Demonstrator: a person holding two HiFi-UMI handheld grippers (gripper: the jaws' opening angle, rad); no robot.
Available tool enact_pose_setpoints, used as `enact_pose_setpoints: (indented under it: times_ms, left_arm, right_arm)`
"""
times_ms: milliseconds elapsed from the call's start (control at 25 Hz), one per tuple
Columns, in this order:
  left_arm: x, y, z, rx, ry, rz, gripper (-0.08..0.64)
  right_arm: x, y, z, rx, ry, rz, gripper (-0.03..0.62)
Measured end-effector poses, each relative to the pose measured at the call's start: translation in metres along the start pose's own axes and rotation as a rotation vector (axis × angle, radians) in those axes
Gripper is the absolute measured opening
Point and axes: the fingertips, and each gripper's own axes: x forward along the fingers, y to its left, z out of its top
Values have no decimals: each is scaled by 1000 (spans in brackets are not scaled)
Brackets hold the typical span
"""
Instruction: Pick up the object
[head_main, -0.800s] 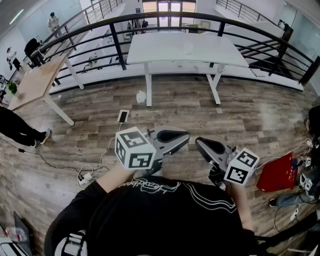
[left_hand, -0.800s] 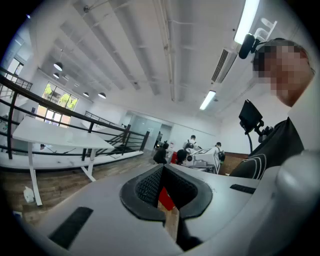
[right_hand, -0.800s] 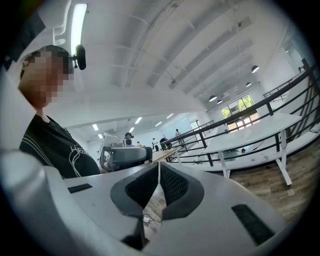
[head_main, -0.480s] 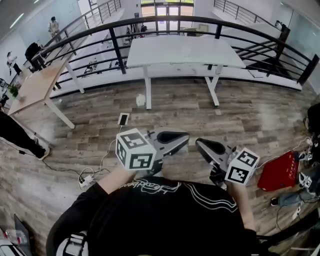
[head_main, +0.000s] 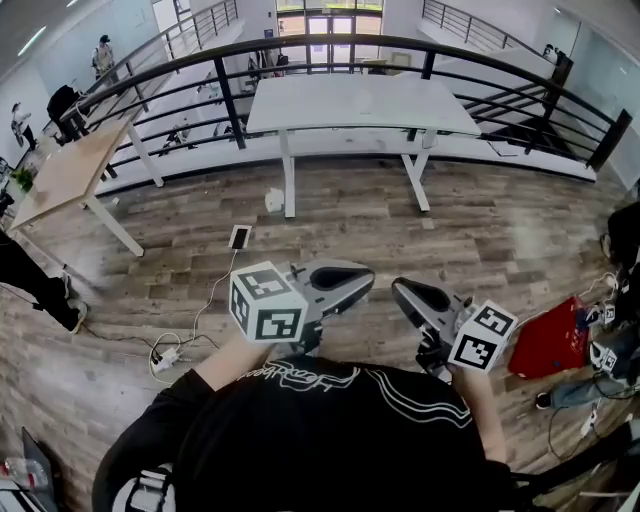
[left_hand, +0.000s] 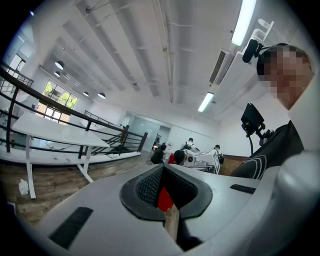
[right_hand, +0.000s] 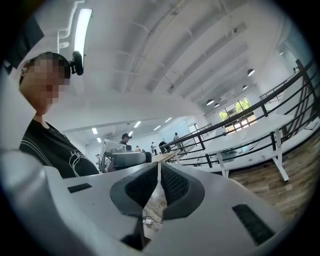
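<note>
Left gripper (head_main: 366, 278): held level at chest height, near the person (head_main: 330, 440), tip pointing right. Its own view shows the jaws of the left gripper (left_hand: 162, 167) clenched together with nothing gripped. A sliver of the red bag (left_hand: 165, 198) shows through the slit behind the pads.

Right gripper (head_main: 398, 289): level, tip pointing left towards the other gripper, the two tips near each other but apart. Its own view shows the right gripper (right_hand: 159, 165) clenched, pads all but touching, with nothing gripped.

Floor (head_main: 480, 230): wood planks. A phone (head_main: 240, 237) lies to the left, just beyond the left gripper, with a cable running to a power strip (head_main: 165, 355) at near left. A small white item (head_main: 273, 200) sits beside the left leg of the white table (head_main: 360, 100), further off. The red bag (head_main: 550, 340) lies at near right.

Which of these is the object cannot be determined. All of them lie on the floor, well apart from both grippers.

A black railing (head_main: 400, 45) runs behind the white table, and a wooden table (head_main: 70, 165) stands at far left.
</note>
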Motion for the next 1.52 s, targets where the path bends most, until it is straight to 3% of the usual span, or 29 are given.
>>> enact_pose_setpoints:
  times_ms: [400, 720, 1120, 1520]
  left_arm:
    - [5, -27, -22, 4, 17, -8, 6]
    - [7, 3, -28, -61, 4, -4, 6]
    - [37, 110, -12, -131, 12, -19, 6]
    - [86, 303, 33, -191, 72, -7, 6]
  right_arm:
    - [-23, 18, -25, 7, 18, 19, 23]
    - [-9, -8, -33, 48, 33, 9, 23]
    - [45, -105, -21, 123, 30, -30, 23]
    - [154, -270, 13, 229, 30, -51, 23]
